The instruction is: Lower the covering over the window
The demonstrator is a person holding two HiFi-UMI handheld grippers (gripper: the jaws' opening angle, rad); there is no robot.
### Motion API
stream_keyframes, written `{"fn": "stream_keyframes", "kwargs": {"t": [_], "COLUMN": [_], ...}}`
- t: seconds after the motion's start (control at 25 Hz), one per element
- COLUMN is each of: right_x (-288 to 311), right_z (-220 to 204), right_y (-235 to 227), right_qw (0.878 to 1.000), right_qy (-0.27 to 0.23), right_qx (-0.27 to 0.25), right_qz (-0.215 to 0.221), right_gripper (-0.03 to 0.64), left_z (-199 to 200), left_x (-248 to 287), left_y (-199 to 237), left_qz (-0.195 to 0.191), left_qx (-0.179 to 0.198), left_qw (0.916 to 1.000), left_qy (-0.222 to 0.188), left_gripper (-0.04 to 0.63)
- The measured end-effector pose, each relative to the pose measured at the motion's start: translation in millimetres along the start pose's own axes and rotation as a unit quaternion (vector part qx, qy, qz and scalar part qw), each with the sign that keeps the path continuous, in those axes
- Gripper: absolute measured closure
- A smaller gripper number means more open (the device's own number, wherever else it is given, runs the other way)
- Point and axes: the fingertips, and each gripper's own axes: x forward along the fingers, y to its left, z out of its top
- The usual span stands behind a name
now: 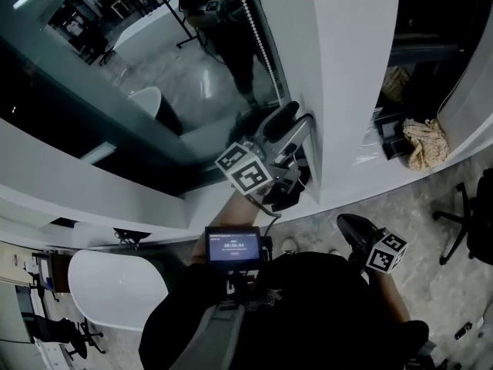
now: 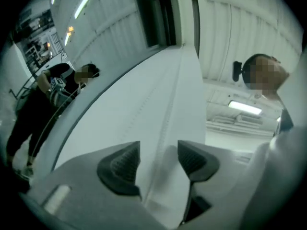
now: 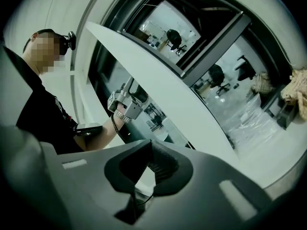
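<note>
One large window [image 1: 177, 68] fills the wall ahead, its glass reflecting the room. A white pillar [image 1: 347, 68] stands to its right, and a white sill [image 1: 92, 179] runs below both. The operator, in a dark shirt [image 1: 308, 314], stands close against the sill.

The left gripper [image 1: 291, 126] is held high at the junction of glass and pillar, angled upward, with its marker cube [image 1: 248, 168] toward the operator. Its jaws stand apart and the pads press on nothing.

The right gripper [image 1: 353, 228] is held low beside the operator's body, well apart from the window. Its jaws are closed together with nothing between them.

A crumpled cloth [image 1: 426, 143] lies on the ledge right of the pillar.

The bead chain [image 1: 258, 41] hangs down the right edge of the glass, just beside the pillar, toward the left gripper. In the left gripper view it passes between the separated pads without being pinched. The covering itself cannot be made out in any view
</note>
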Motion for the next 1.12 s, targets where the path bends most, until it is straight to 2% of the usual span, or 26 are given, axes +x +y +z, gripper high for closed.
{"fn": "stream_keyframes", "kwargs": {"t": [0.12, 0.24, 0.28, 0.44, 0.52, 0.64, 0.72, 0.8, 0.88, 0.92, 0.96, 1.04, 1.08, 1.12], "right_x": [2.6, 2.6, 2.4, 4.1, 4.6, 3.5, 5.0, 8.4, 11.4, 12.9, 14.8, 20.1, 23.1, 26.0], "right_z": [-1.2, 0.3, 2.2, 8.4, 11.9, 17.9, 22.8, 27.8, 34.2, 38.8, 44.1, 54.7, 59.2, 63.4], "right_y": [-6.2, -9.9, -10.8, -9.8, -7.6, -7.8, -7.7, -6.4, -3.4, -0.9, 2.4, 11.8, 18.4, 26.8], "right_qw": [1.0, 0.999, 0.999, 0.999, 0.998, 0.999, 0.999, 0.999, 0.999, 0.999, 0.999, 0.997, 0.996, 0.994], "right_qy": [-0.009, -0.017, -0.02, -0.022, -0.022, -0.02, -0.016, -0.01, -0.007, -0.007, -0.008, -0.006, -0.004, 0.0], "right_qx": [0.002, 0.001, 0.0, -0.011, -0.019, -0.028, -0.035, -0.04, -0.041, -0.042, -0.046, -0.059, -0.069, -0.081], "right_qz": [-0.021, -0.04, -0.044, -0.048, -0.047, -0.042, -0.035, -0.023, -0.007, 0.004, 0.015, 0.042, 0.058, 0.074], "right_gripper": [0.609, 0.609, 0.609, 0.609, 0.609, 0.609, 0.609, 0.609, 0.609, 0.609, 0.609, 0.609, 0.609, 0.609], "left_z": [10.7, 10.6, 11.2, 12.0, 5.8, -14.7, -18.7, -36.4, -90.1, -129.2, -174.4, -267.7, -303.9, -326.8], "left_x": [13.5, 17.6, 17.7, 16.8, 12.1, 0.5, -10.9, -27.0, -54.9, -75.6, -101.5, -162.2, -189.8, -210.5], "left_y": [-11.0, -16.5, -16.0, -19.5, -18.3, -13.3, -10.0, -0.8, 18.9, 29.7, 38.2, 39.4, 31.2, 20.1], "left_qz": [-0.061, -0.099, -0.102, -0.122, -0.114, -0.077, -0.05, -0.016, 0.031, 0.056, 0.079, 0.111, 0.12, 0.133], "left_qx": [-0.005, -0.009, -0.016, -0.041, -0.03, 0.03, 0.055, 0.088, 0.12, 0.119, 0.105, 0.057, 0.033, 0.009], "left_qw": [0.9981, 0.9951, 0.9946, 0.9917, 0.993, 0.9955, 0.9959, 0.9929, 0.9807, 0.9701, 0.9557, 0.917, 0.9018, 0.8962], "left_qy": [-0.007, -0.001, -0.003, -0.006, 0.009, 0.047, 0.051, 0.079, 0.151, 0.204, 0.263, 0.379, 0.414, 0.423], "left_gripper": [0.356, 0.419, 0.582, 0.581, 0.583, 0.583, 0.589, 0.59, 0.591, 0.591, 0.591, 0.591, 0.589, 0.589]}}
